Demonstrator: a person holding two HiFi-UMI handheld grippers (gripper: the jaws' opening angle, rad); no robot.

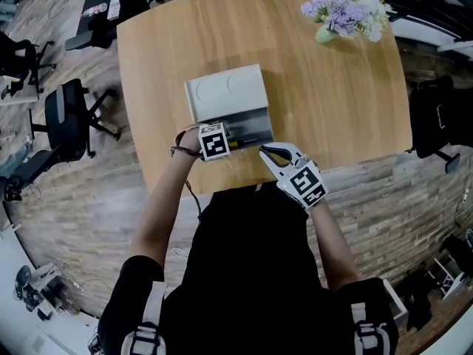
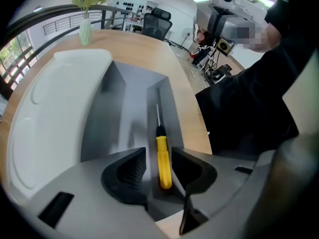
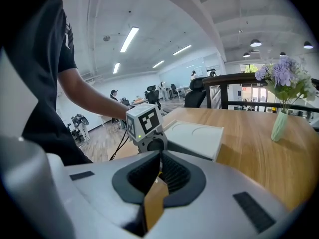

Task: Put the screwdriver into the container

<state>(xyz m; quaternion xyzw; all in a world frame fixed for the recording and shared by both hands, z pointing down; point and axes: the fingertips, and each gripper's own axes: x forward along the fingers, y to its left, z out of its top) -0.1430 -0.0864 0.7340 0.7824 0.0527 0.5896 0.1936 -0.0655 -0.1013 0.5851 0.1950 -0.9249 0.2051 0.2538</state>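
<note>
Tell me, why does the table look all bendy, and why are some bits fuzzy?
Head view: the wide lens curves the table edges and the floor around it. Left gripper view: the yellow screwdriver is fairly sharp, but the grey container wall beside it looks smeary. Right gripper view: the ceiling lights glare white, and the flowers look a bit soft.

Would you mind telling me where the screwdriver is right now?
In the left gripper view, the screwdriver lies in the narrow right-hand trough of the grey container, between the open jaws of the left claw.
</note>
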